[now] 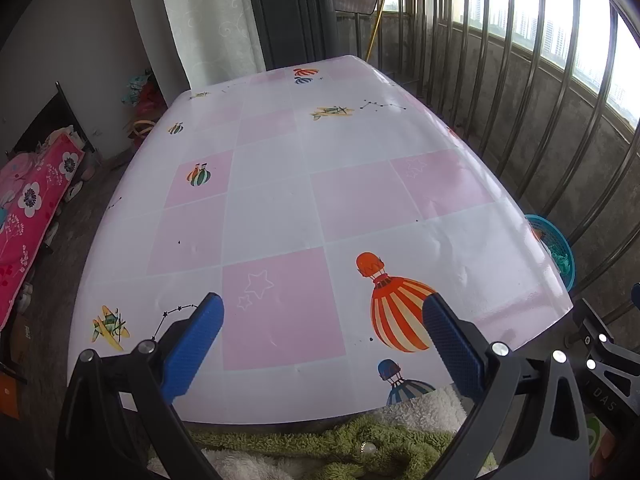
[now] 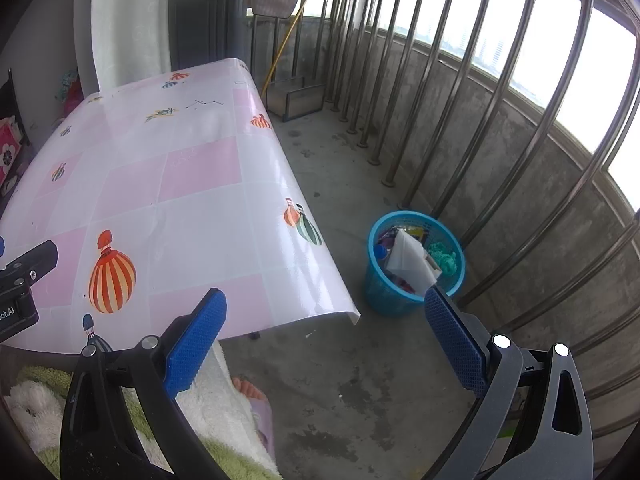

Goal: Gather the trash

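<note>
We take the table [image 1: 304,184] as our reference; it carries a glossy pink-and-white checked cover printed with hot-air balloons and small planes. Left of the table we note a pink floral quilt [image 1: 28,216] against the wall. Over the table's near edge we find the left gripper [image 1: 322,320], its blue-padded fingers [image 1: 196,348] spread wide with nothing between them. Below that edge we see a green and white fleece garment [image 1: 360,440] on the person holding the tools. Right of the table's near corner, on the concrete floor, stands the blue wastebasket [image 2: 404,296], just beside the metal railing [image 2: 500,128]. It holds the trash: a white folded paper [image 2: 408,258], a teal crumpled piece [image 2: 442,254] and colourful wrappers. We record the right gripper [image 2: 326,318] above the floor between table and basket, likewise splayed and empty, its right finger's tip overlapping the basket's near rim in view.
</note>
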